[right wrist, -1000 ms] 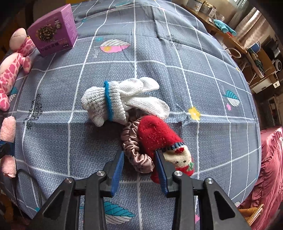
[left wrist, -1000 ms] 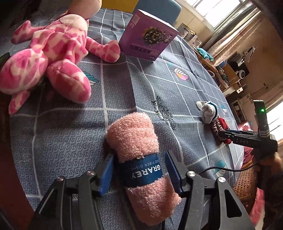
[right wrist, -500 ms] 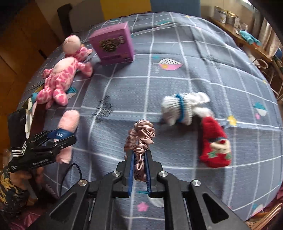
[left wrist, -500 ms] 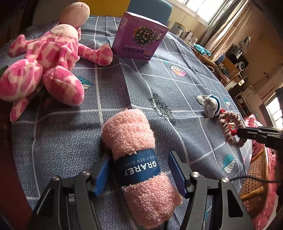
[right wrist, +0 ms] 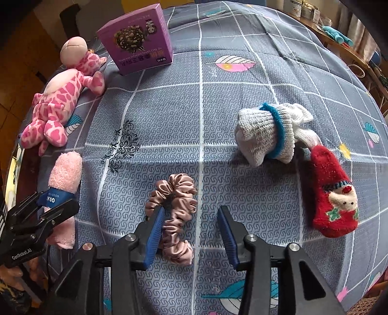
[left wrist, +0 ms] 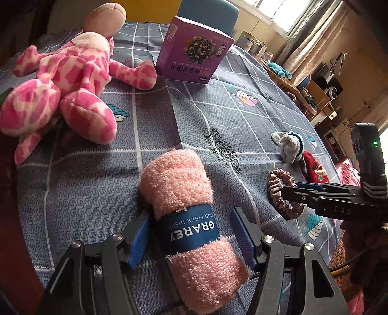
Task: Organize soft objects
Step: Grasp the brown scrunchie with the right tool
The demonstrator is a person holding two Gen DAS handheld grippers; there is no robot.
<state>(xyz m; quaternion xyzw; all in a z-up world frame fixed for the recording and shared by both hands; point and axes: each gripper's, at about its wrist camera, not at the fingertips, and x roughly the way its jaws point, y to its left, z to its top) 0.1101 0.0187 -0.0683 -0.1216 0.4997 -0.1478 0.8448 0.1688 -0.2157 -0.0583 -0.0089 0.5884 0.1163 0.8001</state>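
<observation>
A rolled pink towel (left wrist: 179,184) with a blue band lies on the grey checked tablecloth (left wrist: 218,109). My left gripper (left wrist: 190,218) straddles the band; its right pad stands clear of the towel. A dusty-pink satin scrunchie (right wrist: 177,193) lies flat on the cloth between the fingers of my right gripper (right wrist: 191,210), whose jaws are opening; it lies by the left pad and no pad presses it. To its right rest a white knitted glove (right wrist: 264,135) with a blue cuff and a red Santa sock (right wrist: 332,201). A pink spotted plush toy (right wrist: 58,106) lies at the far left.
A purple cardboard box (right wrist: 138,46) stands upright at the back, next to the plush toy's arm. The table's edge drops off close behind both grippers. A blue chair (left wrist: 208,14) and a cluttered shelf (left wrist: 303,89) stand beyond the table.
My right gripper shut on the scrunchie beside the red sock, carried it left toward the towel, then let go; it now lies on the cloth. The left gripper stayed around the towel.
</observation>
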